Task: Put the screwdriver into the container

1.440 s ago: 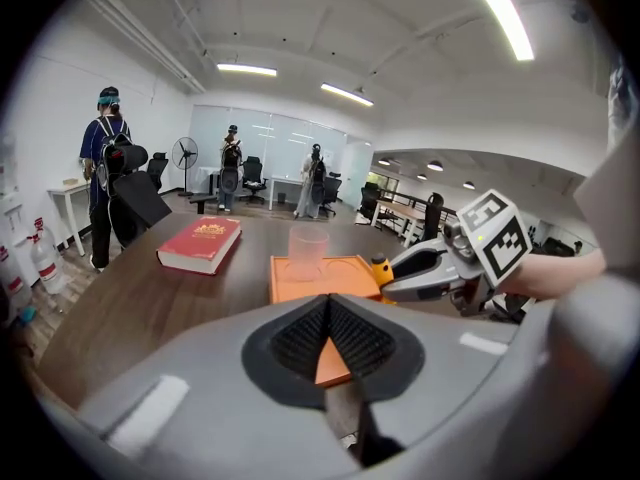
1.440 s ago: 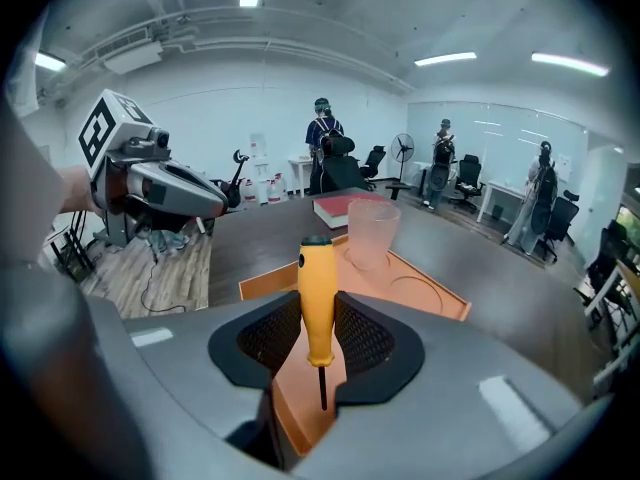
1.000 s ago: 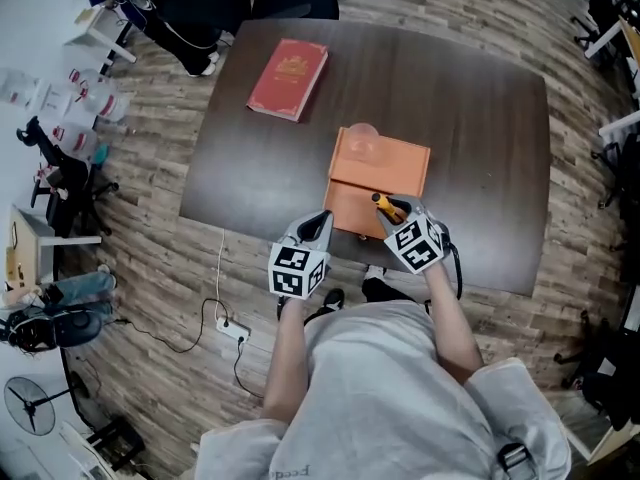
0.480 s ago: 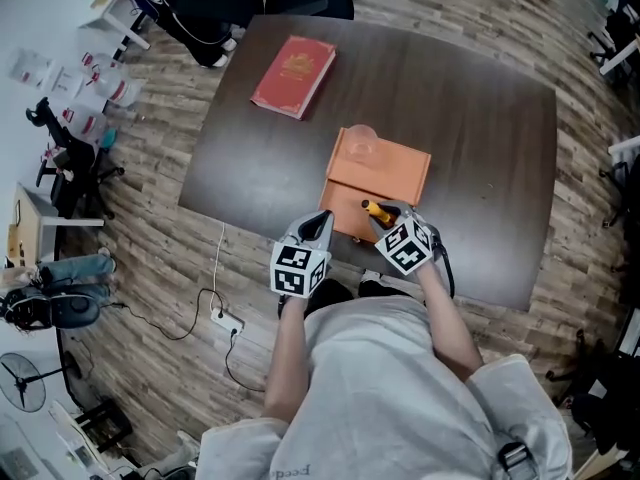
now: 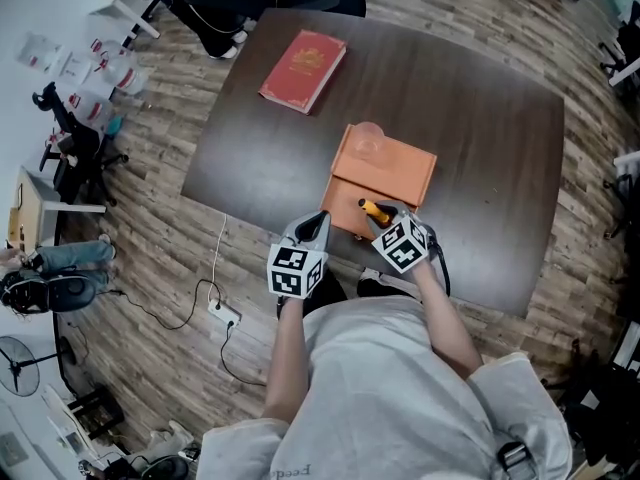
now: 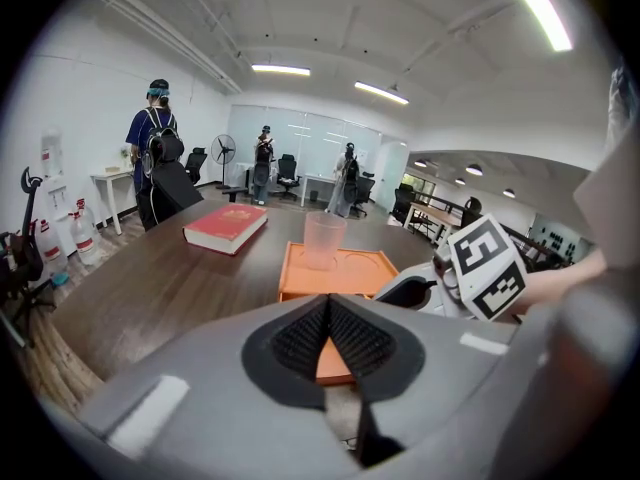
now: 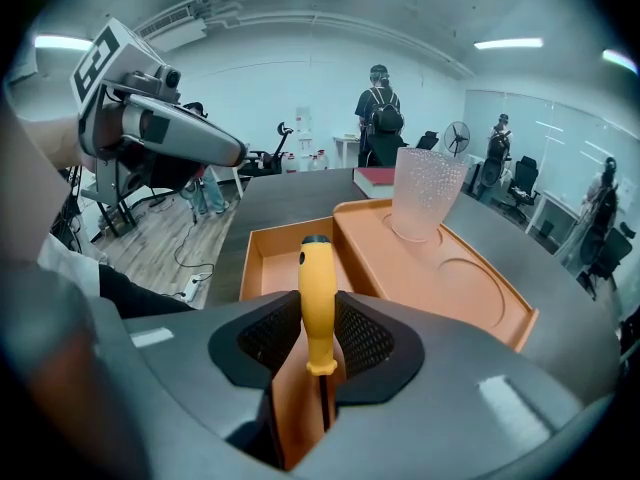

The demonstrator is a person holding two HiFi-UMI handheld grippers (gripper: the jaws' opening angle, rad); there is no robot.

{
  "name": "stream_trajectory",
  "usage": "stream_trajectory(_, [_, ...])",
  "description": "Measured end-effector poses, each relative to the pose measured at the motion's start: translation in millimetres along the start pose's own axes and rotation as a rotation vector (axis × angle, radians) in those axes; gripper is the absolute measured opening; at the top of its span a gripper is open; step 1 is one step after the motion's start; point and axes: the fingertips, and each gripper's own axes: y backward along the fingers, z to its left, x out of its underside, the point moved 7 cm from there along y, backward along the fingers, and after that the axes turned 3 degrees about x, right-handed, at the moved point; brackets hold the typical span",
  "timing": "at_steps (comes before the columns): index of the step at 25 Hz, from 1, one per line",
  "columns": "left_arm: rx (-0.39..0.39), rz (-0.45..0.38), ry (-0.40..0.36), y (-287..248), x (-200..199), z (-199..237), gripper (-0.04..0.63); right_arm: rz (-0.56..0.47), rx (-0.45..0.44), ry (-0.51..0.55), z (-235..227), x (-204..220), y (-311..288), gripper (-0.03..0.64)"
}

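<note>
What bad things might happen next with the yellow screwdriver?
1. The right gripper holds the screwdriver by its handle, about level with the near wall of the orange drawer. If it lets go too early, the screwdriver may drop outside the drawer and off the table.
2. The clear cup stands on the tray just behind the drawer. A long push forward might tip it.

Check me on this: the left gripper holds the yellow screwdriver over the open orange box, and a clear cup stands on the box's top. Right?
Not quite. The right gripper holds the yellow screwdriver over the open orange box, as the right gripper view shows; the left gripper is shut on nothing. The clear cup does stand on the box's top.
</note>
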Motion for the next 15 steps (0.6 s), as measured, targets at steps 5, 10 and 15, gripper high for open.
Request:
stream_trajectory(5, [0.01, 0.005, 0.004, 0, 2, 5, 0.055, 0.014, 0.014, -0.006, 1, 3, -4, 0.106])
stream_trajectory(10, [0.026, 0.004, -0.01, -2, -2, 9, 0.055, 0.029, 0.025, 0.004, 2, 3, -8, 0.106])
stream_trajectory(15, [0.048, 0.017, -0.019, -4, 1, 11, 0.055, 0.05, 0.022, 0.008, 2, 4, -16, 0.106])
